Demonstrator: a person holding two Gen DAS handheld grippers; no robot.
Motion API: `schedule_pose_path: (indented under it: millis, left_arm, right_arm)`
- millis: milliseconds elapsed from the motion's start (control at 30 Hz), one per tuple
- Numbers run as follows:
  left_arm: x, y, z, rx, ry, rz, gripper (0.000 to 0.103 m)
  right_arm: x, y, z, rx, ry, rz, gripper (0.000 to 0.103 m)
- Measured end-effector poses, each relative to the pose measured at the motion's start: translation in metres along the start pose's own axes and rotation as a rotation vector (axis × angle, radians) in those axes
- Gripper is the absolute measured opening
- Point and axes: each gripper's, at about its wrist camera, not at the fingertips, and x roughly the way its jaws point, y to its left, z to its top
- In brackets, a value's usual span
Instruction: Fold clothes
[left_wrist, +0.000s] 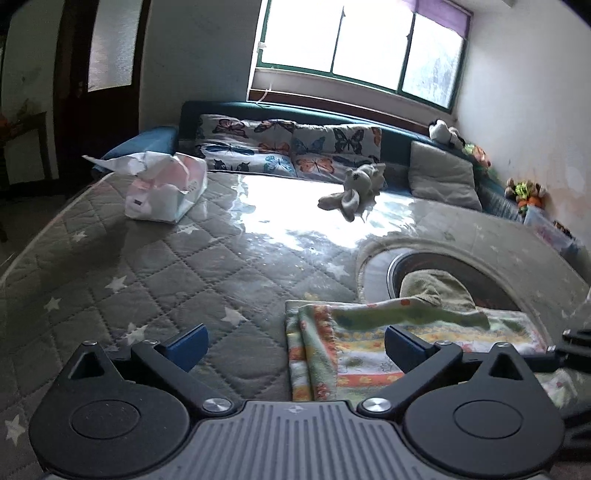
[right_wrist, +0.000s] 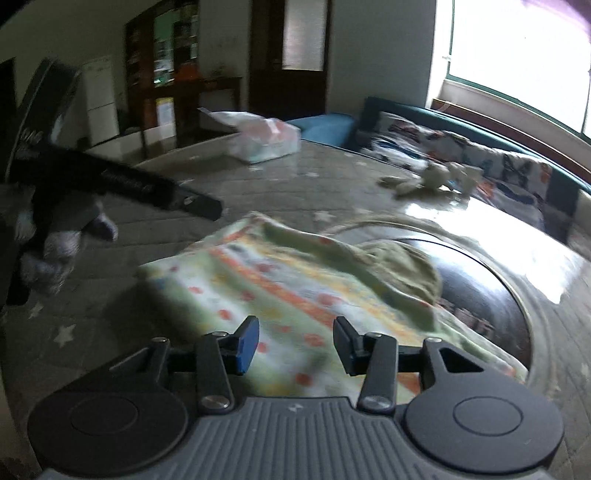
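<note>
A folded cloth (left_wrist: 369, 354) with green, yellow and orange print lies on the quilted grey star cover (left_wrist: 166, 280). Its far part is rumpled and rests on a dark round disc (left_wrist: 465, 273). My left gripper (left_wrist: 295, 345) stands wide open at the cloth's left edge, one blue pad over the cover and the other over the cloth, with nothing gripped. In the right wrist view my right gripper (right_wrist: 295, 345) is open just above the cloth (right_wrist: 280, 288), its pads clear of the fabric. A gloved hand (right_wrist: 55, 240) and a black finger (right_wrist: 199, 205) of the left gripper show at the left.
A white and pink tissue pack (left_wrist: 166, 192) sits at the far left of the cover. A pale soft toy (left_wrist: 358, 188) lies near the far edge. Butterfly cushions (left_wrist: 288, 147) and a grey cushion (left_wrist: 443, 177) line the sofa behind, under a bright window.
</note>
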Motion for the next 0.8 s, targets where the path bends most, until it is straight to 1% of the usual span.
schedule_pose_path:
  millis: [167,300,400,633,800]
  left_arm:
    - [-0.01,0.009,-0.003,-0.037,-0.018,0.006,0.103]
    - [-0.01,0.008,-0.005,-0.027,0.008,0.053,0.103]
    - [-0.008,0.01,-0.007,-0.047,0.038,0.082,0.103]
    - [-0.008,0.016,-0.012,-0.109,0.073,0.059,0.103]
    - [-0.009,0.016,-0.012,-0.132,0.081,0.033,0.103]
  right_arm:
    - [0.002,0.025,0.004,-0.059,0.0,0.041,0.05]
    - [0.004,0.043,0.007,-0.112,-0.006,0.066,0.05]
    - [0.009,0.057,0.009,-0.155,-0.005,0.087,0.05]
    - [0.022,0.088,0.011,-0.289,-0.005,0.104,0.048]
    - [0.029,0.098,0.014,-0.318,-0.002,0.102,0.048]
